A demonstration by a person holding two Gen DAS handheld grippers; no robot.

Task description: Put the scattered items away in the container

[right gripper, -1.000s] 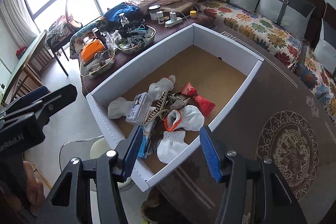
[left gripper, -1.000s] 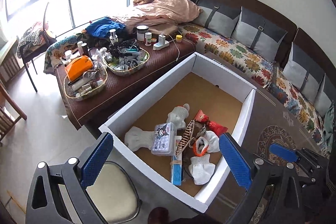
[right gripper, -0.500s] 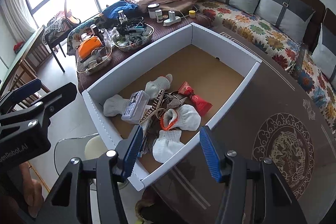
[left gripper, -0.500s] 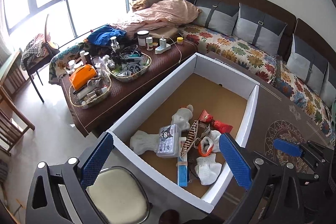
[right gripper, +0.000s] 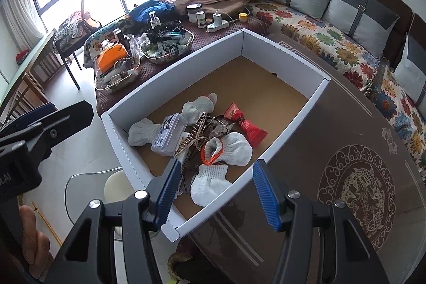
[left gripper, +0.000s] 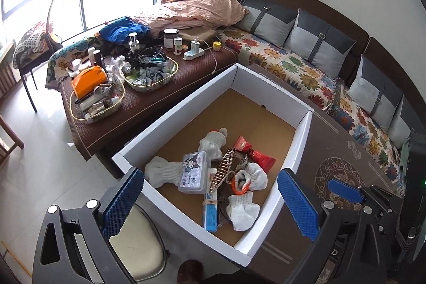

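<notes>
2 claws hang above the white box (right gripper: 186, 76), jaws wide, nothing held: right gripper (right gripper: 214, 189) over its near corner, left gripper (left gripper: 210, 200) over the near wall. Socks (right gripper: 234, 148), clear case (right gripper: 170, 136) and red packet (right gripper: 246, 128) lie inside the box. Judgement: task looks near done; check the table (right gripper: 332, 151) beside the box for strays. Only the right view shows a hand (right gripper: 32, 246).

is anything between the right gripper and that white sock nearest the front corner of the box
Nothing visible does. The right gripper is open and empty above the box's near wall, and the white sock lies uncovered just inside it, beside the tangled cords.
</notes>
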